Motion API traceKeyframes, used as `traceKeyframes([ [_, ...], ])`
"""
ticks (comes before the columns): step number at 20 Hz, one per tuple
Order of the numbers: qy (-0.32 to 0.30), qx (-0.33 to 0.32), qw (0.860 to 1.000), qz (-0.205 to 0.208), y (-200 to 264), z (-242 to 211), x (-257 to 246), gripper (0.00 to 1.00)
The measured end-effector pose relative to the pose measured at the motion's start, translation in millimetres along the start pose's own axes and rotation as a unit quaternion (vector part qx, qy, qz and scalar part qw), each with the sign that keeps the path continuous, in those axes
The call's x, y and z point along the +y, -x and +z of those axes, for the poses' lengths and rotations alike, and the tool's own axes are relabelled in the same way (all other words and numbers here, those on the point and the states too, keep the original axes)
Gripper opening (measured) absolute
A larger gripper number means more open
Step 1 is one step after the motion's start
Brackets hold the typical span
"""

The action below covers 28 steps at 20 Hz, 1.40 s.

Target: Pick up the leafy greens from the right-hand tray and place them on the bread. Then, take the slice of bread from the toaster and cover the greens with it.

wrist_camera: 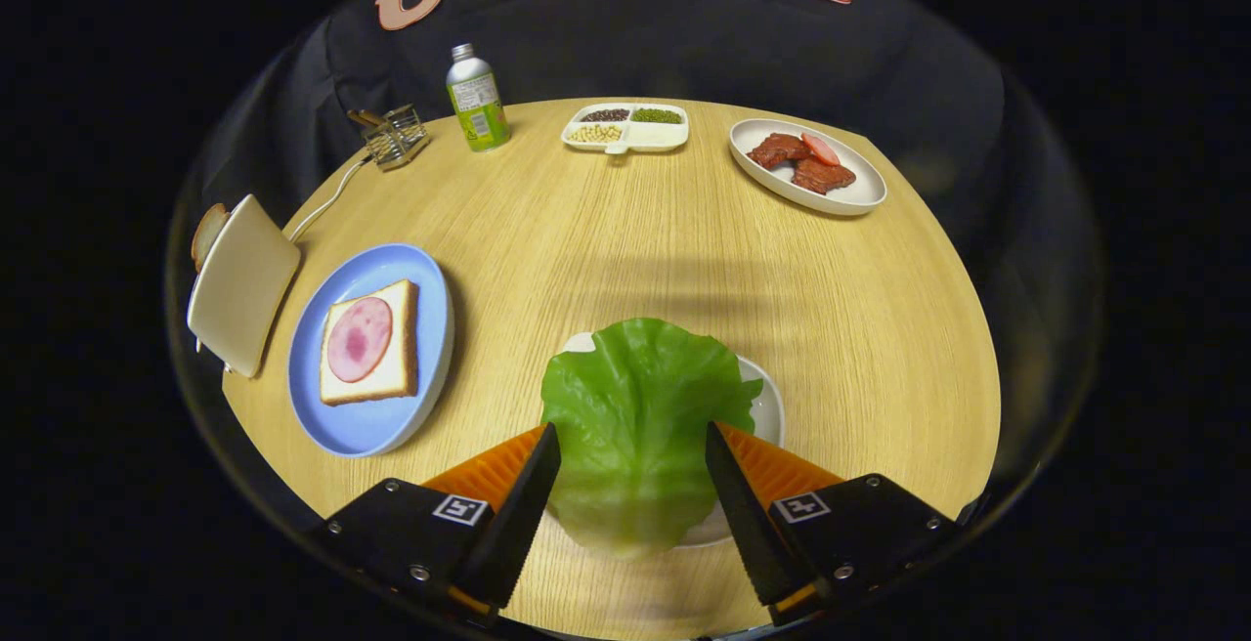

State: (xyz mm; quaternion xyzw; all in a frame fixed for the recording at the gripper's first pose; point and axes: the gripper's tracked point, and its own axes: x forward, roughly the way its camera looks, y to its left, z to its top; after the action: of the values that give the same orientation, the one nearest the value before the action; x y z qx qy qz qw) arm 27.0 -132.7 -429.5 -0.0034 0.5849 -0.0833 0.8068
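A large green lettuce leaf (635, 416) lies on a small white tray (767, 406) near the table's front edge, covering most of it. My gripper (630, 436) is open, one finger on each side of the leaf, with the leaf's near part between them. To the left of the fingers a blue plate (381, 431) holds a bread slice topped with a round of ham (369, 343). Further left, at the table's edge, stands a cream toaster (239, 284) with a slice of bread (207, 233) sticking out of its far side.
On the round wooden table (606, 260), at the far side, stand a green-labelled bottle (476, 99), a small wire rack (396, 135), a divided dish of beans and grains (625, 128) and an oval plate with meat pieces (806, 167). The toaster's cord runs toward the rack.
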Motion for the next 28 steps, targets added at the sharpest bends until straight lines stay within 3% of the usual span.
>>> traceKeyframes([
  [3, -0.004, 0.011, 1.000, -0.016, -11.2, -1.5, -4.3, 0.87],
  [10, -0.004, 0.019, 1.000, -0.008, -16.1, -3.3, -1.6, 0.76],
  [12, -0.005, 0.009, 1.000, -0.008, -16.3, -0.2, -2.9, 0.66],
  [13, -0.006, 0.004, 1.000, -0.008, -17.1, 0.4, -2.4, 0.53],
  [14, -0.008, 0.000, 1.000, -0.010, -17.5, 1.5, -2.8, 0.46],
  [15, -0.011, -0.002, 1.000, -0.011, -17.5, 1.7, -2.9, 0.29],
  [17, -0.011, -0.010, 1.000, -0.013, -17.0, 2.5, -1.7, 0.13],
  [19, -0.011, -0.017, 1.000, -0.014, -17.0, 3.3, -1.4, 0.06],
  [28, -0.046, -0.060, 0.996, 0.051, 22.3, 23.6, 25.3, 0.04],
])
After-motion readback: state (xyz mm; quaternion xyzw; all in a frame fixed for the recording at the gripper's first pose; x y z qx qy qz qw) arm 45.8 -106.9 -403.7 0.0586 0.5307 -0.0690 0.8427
